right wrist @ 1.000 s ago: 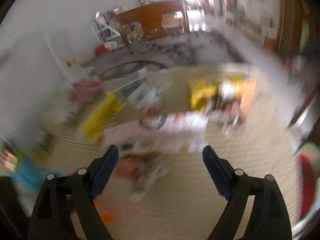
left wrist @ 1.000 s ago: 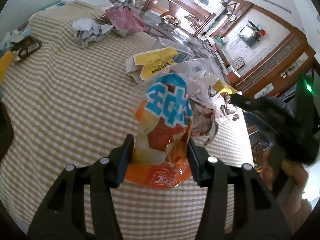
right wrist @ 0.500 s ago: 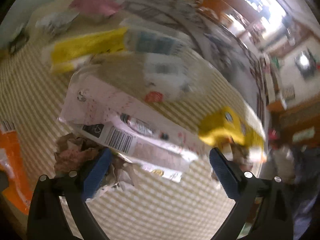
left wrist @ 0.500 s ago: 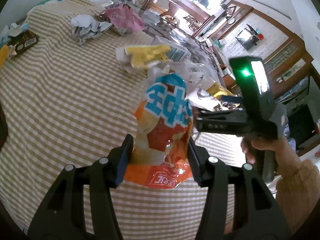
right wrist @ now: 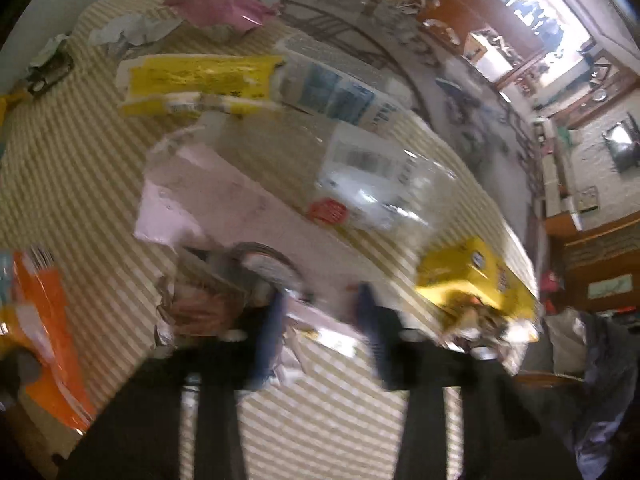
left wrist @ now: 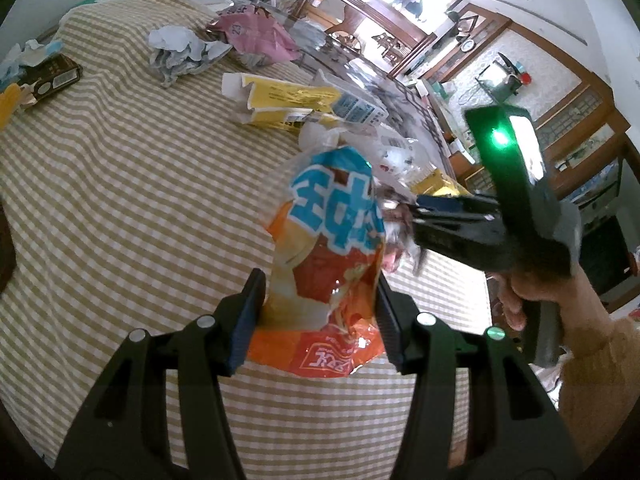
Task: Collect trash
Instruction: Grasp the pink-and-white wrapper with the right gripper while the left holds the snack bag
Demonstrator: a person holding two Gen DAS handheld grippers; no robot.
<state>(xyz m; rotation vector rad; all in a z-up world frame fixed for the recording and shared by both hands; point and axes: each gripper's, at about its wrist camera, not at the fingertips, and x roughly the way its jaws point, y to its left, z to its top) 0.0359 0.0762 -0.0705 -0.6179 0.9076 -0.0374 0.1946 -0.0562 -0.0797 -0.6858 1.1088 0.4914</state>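
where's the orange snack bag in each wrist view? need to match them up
Left wrist: orange snack bag centre frame, upright, clamped in the left gripper.
Right wrist: same bag at the far left edge, cropped.
Shared landmark: yellow carton on the checked cloth beyond.

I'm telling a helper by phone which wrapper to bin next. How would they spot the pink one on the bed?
Start at the checked tan-and-white bedcover and look to its far edge, near the cluttered shelves. The pink wrapper lies there, crumpled, just beyond a wad of white paper. It is the only pink piece; the nearby flattened carton is yellow.
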